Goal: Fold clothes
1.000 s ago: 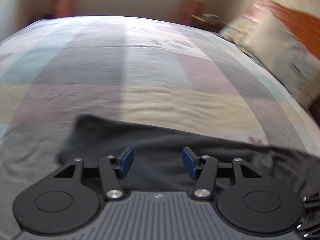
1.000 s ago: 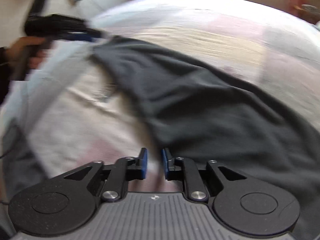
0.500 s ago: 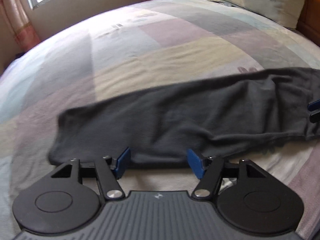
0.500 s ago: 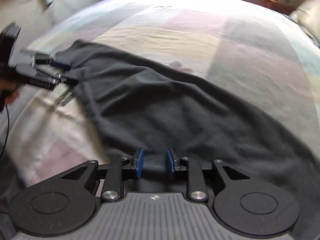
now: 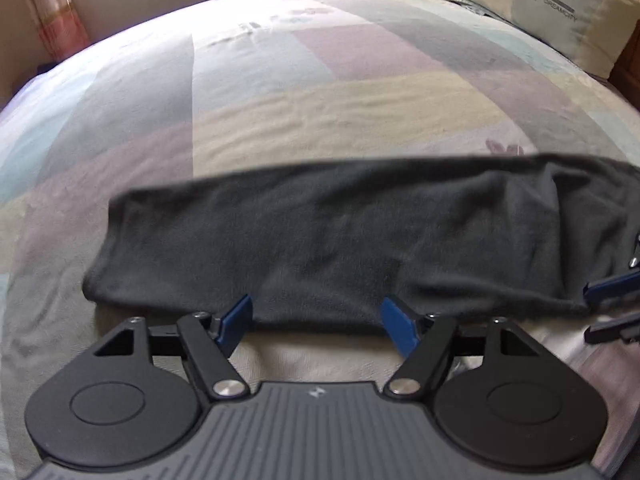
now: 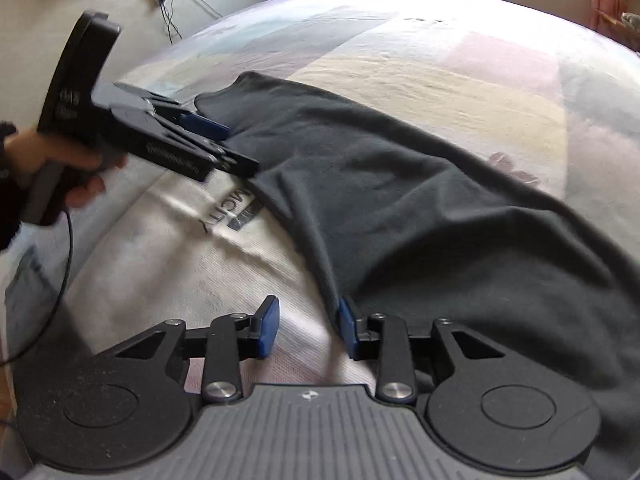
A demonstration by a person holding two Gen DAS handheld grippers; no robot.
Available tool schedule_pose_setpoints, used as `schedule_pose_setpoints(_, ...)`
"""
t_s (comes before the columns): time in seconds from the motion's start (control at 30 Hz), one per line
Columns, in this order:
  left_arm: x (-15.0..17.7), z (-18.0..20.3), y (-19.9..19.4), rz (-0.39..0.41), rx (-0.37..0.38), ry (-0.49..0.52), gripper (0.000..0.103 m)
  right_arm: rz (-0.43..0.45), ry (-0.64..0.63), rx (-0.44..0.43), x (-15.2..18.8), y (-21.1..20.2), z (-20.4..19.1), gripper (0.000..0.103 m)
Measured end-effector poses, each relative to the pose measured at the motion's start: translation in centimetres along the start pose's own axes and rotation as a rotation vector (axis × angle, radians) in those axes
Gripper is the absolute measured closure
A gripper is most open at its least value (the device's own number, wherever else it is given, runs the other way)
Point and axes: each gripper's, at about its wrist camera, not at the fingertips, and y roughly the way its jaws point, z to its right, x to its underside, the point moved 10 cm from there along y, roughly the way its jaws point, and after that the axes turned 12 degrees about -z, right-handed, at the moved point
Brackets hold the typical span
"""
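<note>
A dark grey garment (image 5: 320,240) lies flat as a long strip across the bed; in the right wrist view the garment (image 6: 400,200) runs from upper left to lower right. My left gripper (image 5: 316,316) is open at the strip's near edge, with nothing between its fingers. My right gripper (image 6: 308,316) is open too, and the cloth's edge lies against its right finger (image 6: 348,324). The left wrist view catches the right gripper (image 5: 600,308) at the strip's right end. A hand (image 6: 68,168) holds the left gripper (image 6: 236,144) at the garment's far corner.
The bed has a pastel patchwork cover (image 5: 320,100). A pillow (image 5: 560,12) lies at its far right by a wooden headboard (image 5: 630,60). A curtain (image 5: 60,12) hangs at the far left. A cable (image 6: 68,248) trails from the left gripper's handle.
The right gripper's fingers have spread apart and let go of the garment's edge. The garment has settled flat on the bed. Both grippers have drawn back towards its near edge.
</note>
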Motion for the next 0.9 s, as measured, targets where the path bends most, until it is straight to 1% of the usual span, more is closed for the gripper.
schedule_pose_setpoints(0.07,-1.7,1.8,-0.5,0.045,0.039,0.032,0.029,0.05,0.04,0.056,-0.6,-2.0,2.0,0.066)
schedule_pose_setpoints(0.1,-2.2,2.7,-0.3,0.051,0.054,0.047,0.029,0.077,0.061,0.086,-0.9,-3.1,3.1,0.066)
schedule_pose_setpoints(0.17,-2.8,4.2,0.5,0.047,0.066,0.075,0.028,0.093,0.133,0.172,-0.3,-4.9,6.1,0.066)
schedule_pose_setpoints(0.2,-2.8,4.8,1.1,0.035,0.066,0.089,0.028,0.107,0.164,0.197,0.5,-5.9,7.4,0.066)
schedule_pose_setpoints(0.23,-2.7,4.9,1.9,0.02,0.047,0.095,0.028,0.122,0.194,0.215,1.4,-6.9,8.6,0.064)
schedule_pose_setpoints(0.27,-2.5,4.5,2.9,0.003,0.012,0.095,0.028,0.119,0.223,0.241,2.5,-7.5,9.9,0.062)
schedule_pose_setpoints(0.3,-2.3,4.2,3.8,-0.014,-0.022,0.095,0.026,0.111,0.252,0.269,3.8,-7.8,11.3,0.059)
schedule_pose_setpoints(0.33,-2.2,3.8,4.2,-0.013,-0.023,0.08,0.022,0.103,0.281,0.296,5.1,-8.2,12.7,0.058)
schedule_pose_setpoints(0.4,-2.4,2.8,4.3,0.012,0.021,0.032,0.022,0.087,0.339,0.351,7.7,-9.1,15.5,0.058)
schedule_pose_setpoints(0.5,-2.8,1.7,4.4,-0.001,0.003,0.01,0.022,0.069,0.439,0.375,10.6,-8.7,19.7,0.058)
schedule_pose_setpoints(0.53,-3.0,1.7,4.5,-0.007,-0.004,0.008,0.022,0.074,0.482,0.367,11.3,-8.3,20.9,0.058)
schedule_pose_setpoints(0.6,-3.4,1.7,4.6,-0.017,-0.023,0.006,0.022,0.132,0.529,0.314,11.5,-8.1,22.7,0.058)
schedule_pose_setpoints(0.7,-4.0,2.1,4.0,-0.007,-0.049,-0.012,0.025,0.138,0.497,0.307,11.1,-9.0,21.7,0.058)
schedule_pose_setpoints(0.77,-4.2,3.2,3.0,0.013,-0.019,0.0,0.025,0.137,0.47,0.306,10.9,-9.6,20.8,0.058)
schedule_pose_setpoints(0.83,-4.0,4.7,1.9,0.03,0.011,0.036,0.023,0.136,0.443,0.306,10.7,-10.2,19.9,0.058)
schedule_pose_setpoints(0.9,-3.6,6.1,1.3,0.031,0.026,0.076,0.023,0.135,0.416,0.305,10.5,-10.8,19.0,0.057)
